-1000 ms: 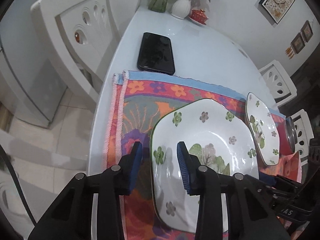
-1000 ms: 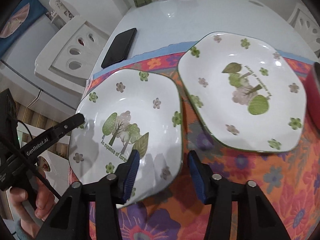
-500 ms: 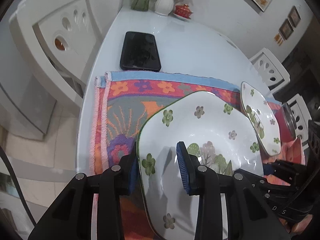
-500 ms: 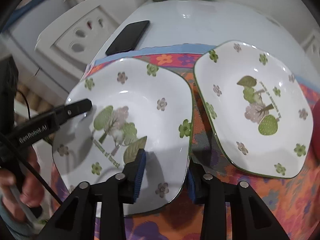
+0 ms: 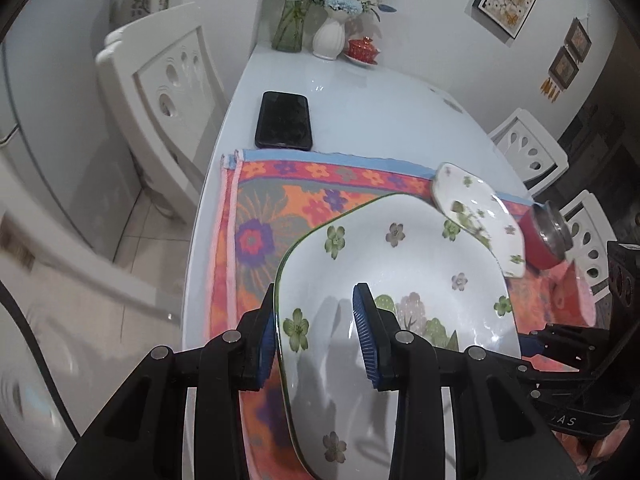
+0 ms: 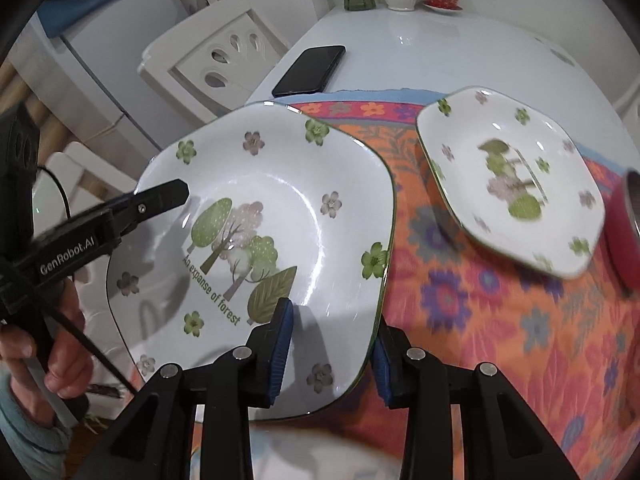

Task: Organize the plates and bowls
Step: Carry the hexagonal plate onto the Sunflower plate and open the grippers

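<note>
Lifted since a second ago, the near plate (image 6: 264, 240) has come up off the mat (image 6: 500, 320) and now hangs tilted above it, carried by both grippers at once: the left gripper (image 5: 314, 340) has its jaws clamped over the plate's left rim, and the right gripper (image 6: 330, 352) has its jaws clamped over the near right edge. I judge the task barely begun; this plate is in the air and, by my guess, bound for the far plate (image 6: 512, 180), which lies alone on the mat, well apart, with nothing stacked on it. Setting one on the other and dealing with any bowls is left; no bowl shows plainly. Just right of the far plate lies a red cup (image 6: 624, 232) on its side, close enough to be knocked during the placing. Beyond the mat a black phone (image 5: 285, 126) rests on the white surface (image 5: 380, 112), and at the far end stand a vase (image 5: 329, 38) and a small red pot (image 5: 362, 48), out of the way
</note>
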Motion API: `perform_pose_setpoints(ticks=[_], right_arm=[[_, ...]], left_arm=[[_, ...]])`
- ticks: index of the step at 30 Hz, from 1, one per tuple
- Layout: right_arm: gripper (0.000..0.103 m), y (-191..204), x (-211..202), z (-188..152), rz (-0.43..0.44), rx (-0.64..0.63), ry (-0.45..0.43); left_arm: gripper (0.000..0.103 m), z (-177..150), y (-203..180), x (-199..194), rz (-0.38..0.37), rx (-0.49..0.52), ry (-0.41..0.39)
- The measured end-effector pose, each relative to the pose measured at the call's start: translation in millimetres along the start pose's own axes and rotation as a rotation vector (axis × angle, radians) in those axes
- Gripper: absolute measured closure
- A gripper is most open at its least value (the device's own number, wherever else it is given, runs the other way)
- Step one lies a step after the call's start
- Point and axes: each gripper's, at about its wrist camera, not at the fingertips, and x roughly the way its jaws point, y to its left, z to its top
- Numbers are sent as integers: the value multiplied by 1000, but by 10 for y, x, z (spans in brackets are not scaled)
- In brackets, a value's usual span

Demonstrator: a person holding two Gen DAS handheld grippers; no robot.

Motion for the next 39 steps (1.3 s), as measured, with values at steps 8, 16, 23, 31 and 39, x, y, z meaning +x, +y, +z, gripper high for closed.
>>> perform_pose_setpoints(ticks=[8,16,23,31,39], right_arm=[[67,-84,-500,-549,1,13,10],[67,-342,-787,-1157,-35,18,59],[67,-394,-770,-1480,-62,-18,108],[67,-382,-679,-1581,-106,-53,126],[67,-412,-526,-1629,-139,-20,167]], left_arm=[[71,-579,-441,-348,9,-22,34],[71,-1188,-853,-445,5,-53,98],[71,-1523,-944,-416,24,-91,135],[71,-1640,-947,-314,32,-107,160],[71,-1652,-947,-255,26,-106,176]])
